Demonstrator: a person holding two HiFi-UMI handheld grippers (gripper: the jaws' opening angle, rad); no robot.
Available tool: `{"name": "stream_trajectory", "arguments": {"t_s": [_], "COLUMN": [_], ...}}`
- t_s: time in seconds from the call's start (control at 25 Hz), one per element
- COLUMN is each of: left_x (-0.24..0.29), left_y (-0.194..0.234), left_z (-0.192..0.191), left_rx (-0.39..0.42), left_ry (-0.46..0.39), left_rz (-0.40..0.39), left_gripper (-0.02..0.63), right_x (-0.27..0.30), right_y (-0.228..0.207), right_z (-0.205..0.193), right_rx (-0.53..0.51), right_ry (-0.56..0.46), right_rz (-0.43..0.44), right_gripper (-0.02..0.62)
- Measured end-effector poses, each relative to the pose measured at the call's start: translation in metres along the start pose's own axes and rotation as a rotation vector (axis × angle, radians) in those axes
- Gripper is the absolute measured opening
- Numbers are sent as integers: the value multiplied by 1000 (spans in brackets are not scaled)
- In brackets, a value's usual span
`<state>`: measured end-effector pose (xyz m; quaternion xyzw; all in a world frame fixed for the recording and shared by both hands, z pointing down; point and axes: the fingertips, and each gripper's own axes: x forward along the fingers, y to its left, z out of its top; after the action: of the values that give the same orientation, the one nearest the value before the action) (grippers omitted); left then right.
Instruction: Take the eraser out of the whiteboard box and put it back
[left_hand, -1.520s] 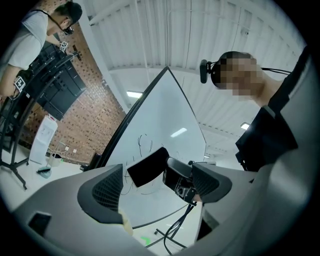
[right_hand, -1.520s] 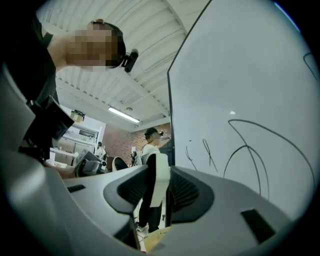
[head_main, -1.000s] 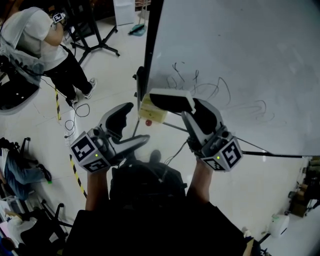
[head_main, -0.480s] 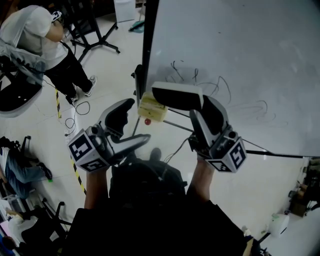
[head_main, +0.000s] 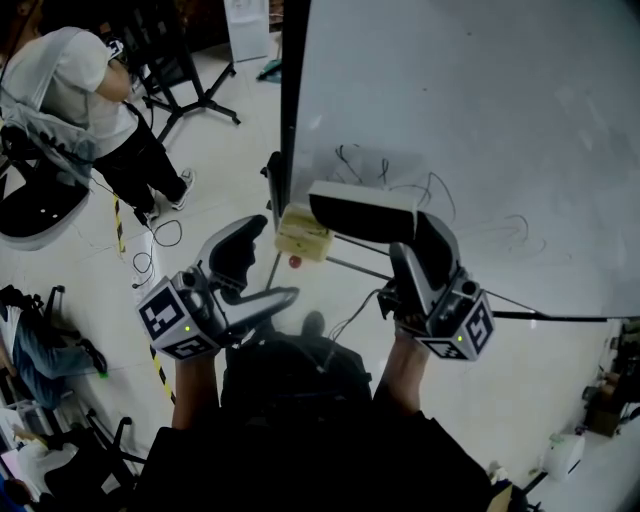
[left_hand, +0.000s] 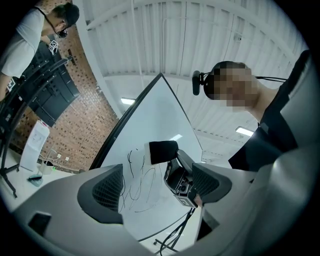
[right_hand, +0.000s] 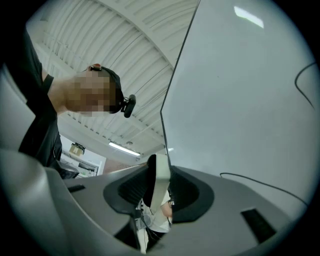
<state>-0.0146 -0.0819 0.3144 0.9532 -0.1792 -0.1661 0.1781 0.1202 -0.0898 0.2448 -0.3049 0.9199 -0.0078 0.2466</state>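
Black felt and white backing: that's the eraser (head_main: 362, 212), clamped between the pads of your right gripper (right_hand: 158, 196), which squeeze it across its thin side. The grip looks to be near one end, so most of it sticks out left of the jaws. The whiteboard box (head_main: 303, 232) sits just left of and below the eraser, on the edge of the whiteboard (head_main: 480, 110), so the eraser is out of it but close. With that overhang, I'd guess the free end could clip the box rim, twist in the pads and drop. Your right hand angles its gripper upward at the board. Your left gripper (head_main: 258, 272) hangs lower left, jaws spread and empty, tilted slightly up
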Motion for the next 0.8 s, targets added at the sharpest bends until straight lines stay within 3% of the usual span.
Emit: {"name": "stream_trajectory", "arguments": {"t_s": [0.32,0.8], "left_x": [1,-1], "left_y": [-1,-12], "left_z": [8,15], "left_rx": [37,38], "left_ry": [-19,-29], "left_rz": [18,-2], "left_gripper": [431,431], "right_x": [2,-5], "right_y": [5,20], "right_z": [12,39], "right_rx": [-37,18], "right_ry": [-42,-151], "right_rz": [12,50], "right_gripper": [152,152]}}
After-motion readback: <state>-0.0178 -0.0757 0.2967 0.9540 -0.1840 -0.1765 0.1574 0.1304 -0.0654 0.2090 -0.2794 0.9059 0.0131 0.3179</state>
